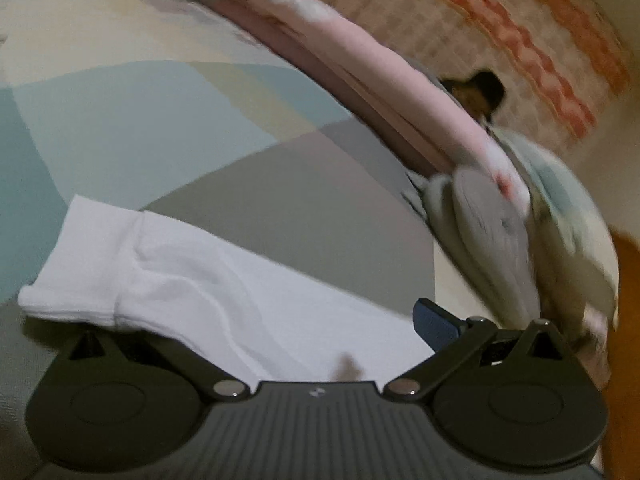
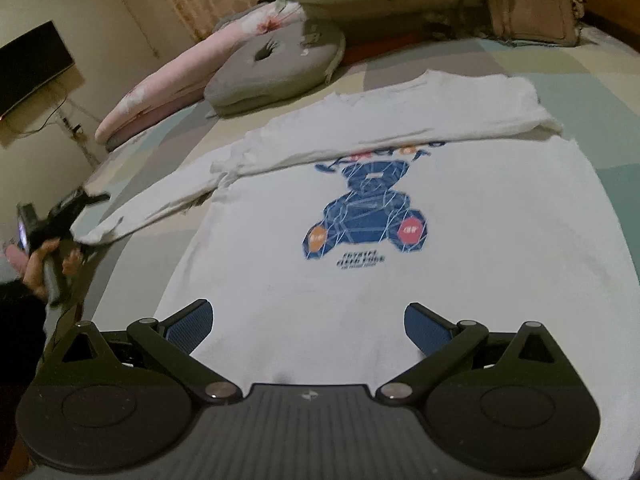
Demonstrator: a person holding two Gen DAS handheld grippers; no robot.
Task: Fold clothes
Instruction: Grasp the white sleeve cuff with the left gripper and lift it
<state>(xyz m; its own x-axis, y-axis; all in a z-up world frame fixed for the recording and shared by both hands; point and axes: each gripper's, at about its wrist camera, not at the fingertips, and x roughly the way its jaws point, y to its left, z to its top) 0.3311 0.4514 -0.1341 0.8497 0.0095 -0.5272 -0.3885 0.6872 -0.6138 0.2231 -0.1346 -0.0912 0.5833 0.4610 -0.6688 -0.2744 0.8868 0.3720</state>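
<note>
Bedspread carries white shirt just ahead of wide-spread right hand-held gripper.

Shirt flat on the bed, cushion and pillows behind it, bag far right.

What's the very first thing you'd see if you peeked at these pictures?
The white shirt spread flat on the bed, with a big blue bear print in its middle and one sleeve folded across the top. Behind it to the left lie a grey ring cushion and a long pink pillow. At the left edge, the left gripper is at the cuff of the other sleeve.
</note>
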